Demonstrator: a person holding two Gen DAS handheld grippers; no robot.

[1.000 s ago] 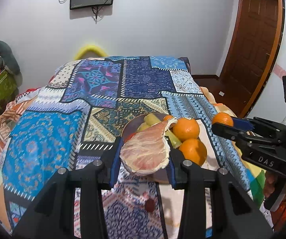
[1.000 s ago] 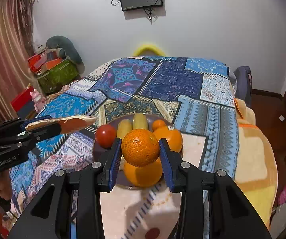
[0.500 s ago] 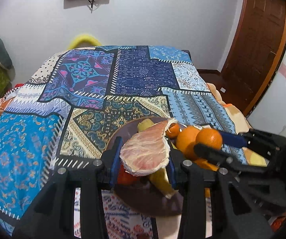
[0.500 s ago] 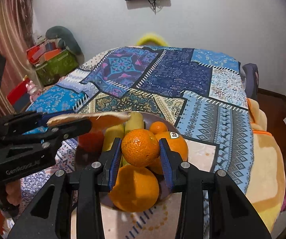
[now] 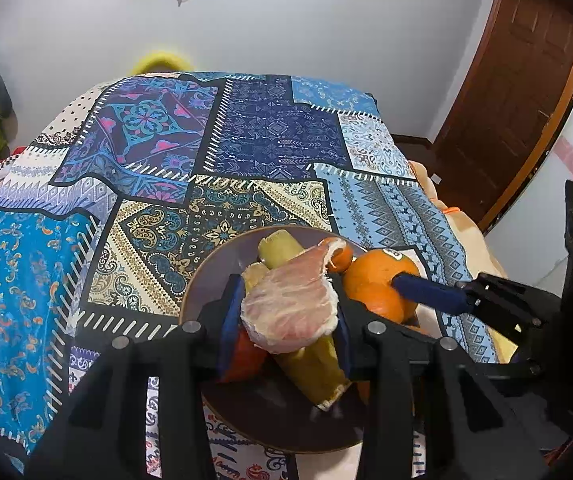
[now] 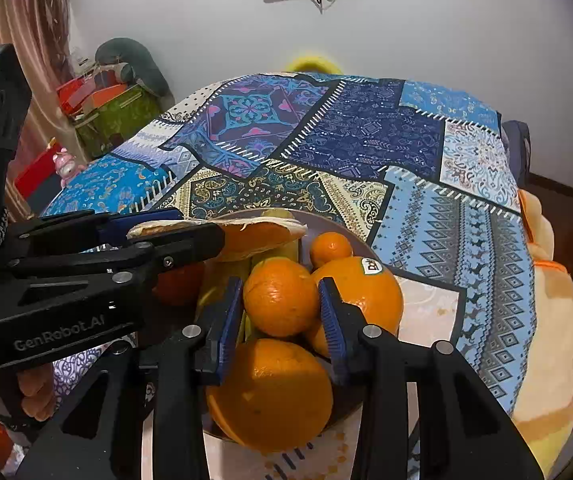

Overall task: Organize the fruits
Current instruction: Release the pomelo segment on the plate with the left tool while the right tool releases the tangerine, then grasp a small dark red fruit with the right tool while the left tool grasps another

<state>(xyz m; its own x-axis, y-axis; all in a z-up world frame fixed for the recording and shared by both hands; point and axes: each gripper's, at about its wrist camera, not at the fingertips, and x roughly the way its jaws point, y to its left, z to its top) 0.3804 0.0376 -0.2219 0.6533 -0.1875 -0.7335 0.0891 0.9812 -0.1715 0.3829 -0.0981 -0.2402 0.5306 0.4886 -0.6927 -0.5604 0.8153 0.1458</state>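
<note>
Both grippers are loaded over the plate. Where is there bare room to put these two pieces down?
The plate's bare patches are its near-left floor, beside the tomato, and its near edge past the bananas. The right half is crowded with oranges. The bedspread left of the plate is bare too.

The right gripper (image 6: 282, 312) clamps a round orange fruit (image 6: 280, 298) between its blue-padded fingers (image 6: 226, 320), above a dark round plate (image 6: 328, 226) on the patchwork-quilted bed (image 6: 366, 136). Beneath sits a larger orange (image 6: 270, 394), beside it a stickered orange (image 6: 366, 284). The left gripper (image 6: 174, 232) grips a flat peeled citrus segment (image 6: 246, 232).
</note>
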